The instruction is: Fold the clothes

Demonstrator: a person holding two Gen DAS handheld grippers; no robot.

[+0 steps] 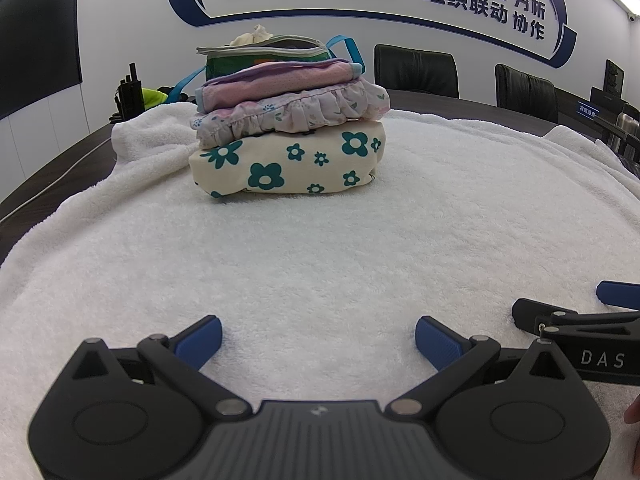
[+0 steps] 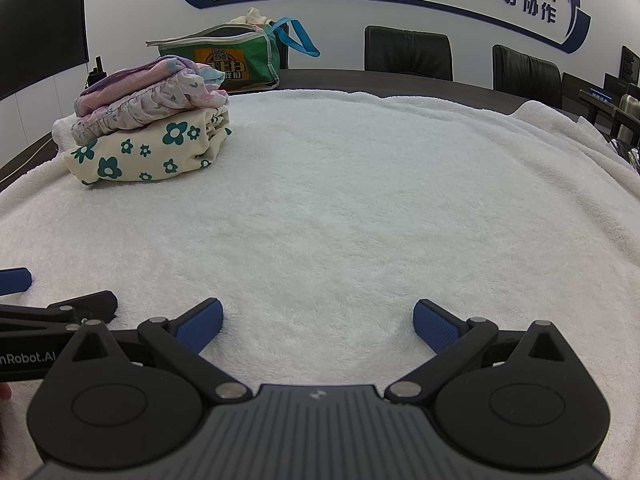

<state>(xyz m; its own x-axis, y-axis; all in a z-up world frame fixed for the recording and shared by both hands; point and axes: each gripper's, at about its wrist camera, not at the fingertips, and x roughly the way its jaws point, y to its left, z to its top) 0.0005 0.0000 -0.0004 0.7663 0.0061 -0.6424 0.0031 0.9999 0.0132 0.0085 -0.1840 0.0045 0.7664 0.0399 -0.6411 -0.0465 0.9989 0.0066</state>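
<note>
A white towel (image 1: 320,240) covered the dark desk (image 1: 52,168), and on its far left part stood a stack of folded clothes (image 1: 290,132): a cream piece with teal flowers (image 2: 148,148) at the bottom, a frilled floral piece (image 2: 152,104) on it, pink and lilac ones above. Behind the stack stood a green bag (image 2: 228,60) with blue handles, and black chairs (image 2: 408,52) lined the far edge below a wall of blue lettering. Nothing lay on the towel between the stack and the tools. The left hand-held gripper (image 1: 318,340) hovered low over the towel with its jaws spread wide and nothing between them. The right hand-held gripper (image 2: 318,324) sat just beside it, equally wide apart and empty
</note>
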